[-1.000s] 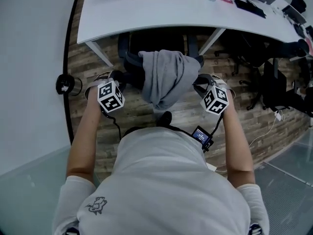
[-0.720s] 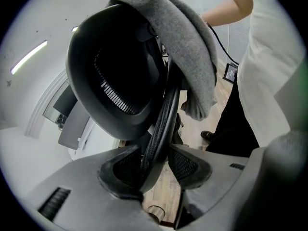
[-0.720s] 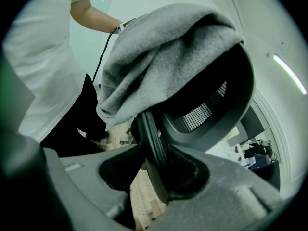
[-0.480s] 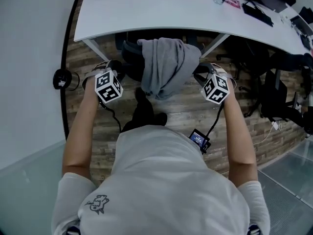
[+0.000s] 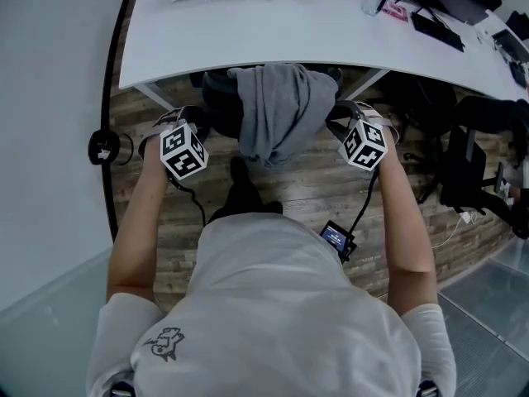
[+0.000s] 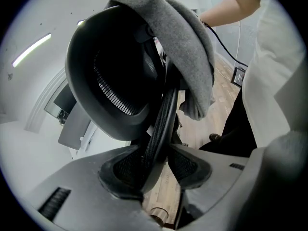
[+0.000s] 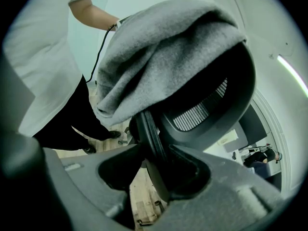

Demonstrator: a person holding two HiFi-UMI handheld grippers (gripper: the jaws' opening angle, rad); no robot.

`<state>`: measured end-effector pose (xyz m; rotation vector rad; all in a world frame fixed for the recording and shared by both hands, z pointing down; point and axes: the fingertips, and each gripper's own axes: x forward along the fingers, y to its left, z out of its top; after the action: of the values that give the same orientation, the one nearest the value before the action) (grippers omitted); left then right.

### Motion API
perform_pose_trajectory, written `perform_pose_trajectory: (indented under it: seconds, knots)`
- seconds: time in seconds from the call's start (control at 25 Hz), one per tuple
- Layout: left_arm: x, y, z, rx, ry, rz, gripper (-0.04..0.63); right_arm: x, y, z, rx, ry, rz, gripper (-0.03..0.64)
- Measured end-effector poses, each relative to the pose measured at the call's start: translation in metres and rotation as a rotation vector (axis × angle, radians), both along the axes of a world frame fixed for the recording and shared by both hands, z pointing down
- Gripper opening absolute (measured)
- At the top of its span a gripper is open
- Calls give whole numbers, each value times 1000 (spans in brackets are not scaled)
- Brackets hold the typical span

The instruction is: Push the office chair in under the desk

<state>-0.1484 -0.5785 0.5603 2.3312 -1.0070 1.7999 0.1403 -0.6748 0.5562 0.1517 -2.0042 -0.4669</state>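
Note:
A black mesh office chair (image 5: 216,85) with a grey garment (image 5: 273,110) draped over its back stands partly under the white desk (image 5: 289,23). My left gripper (image 5: 201,121) is on the left edge of the backrest and my right gripper (image 5: 337,122) on the right edge. In the left gripper view the left gripper (image 6: 156,165) is shut on the backrest's black rim (image 6: 161,124), with the garment (image 6: 187,47) above. In the right gripper view the rim (image 7: 149,134) lies between the jaws of the right gripper (image 7: 154,165), which are opening slightly while still touching it.
White desk legs (image 5: 157,98) flank the chair. Other black office chairs (image 5: 463,151) stand at the right. A keyboard (image 5: 434,27) and small items lie on the desk. A white wall with a black round fitting (image 5: 103,147) runs along the left. A small device (image 5: 337,238) hangs by its cable.
The chair has rolled forward, further under the desk. Both grippers went with it, and the person stepped after it.

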Motion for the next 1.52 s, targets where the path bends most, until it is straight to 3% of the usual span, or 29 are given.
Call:
perform_pose_trajectory:
  seconds: [0.84,1.52]
  knots:
    - [-65,-131,2,1,-4,4,169,-66,-136,4,3,38,30,170]
    - [-102,-179,3,-1,13,64,167,-102,-182,7,15,84,52,169]
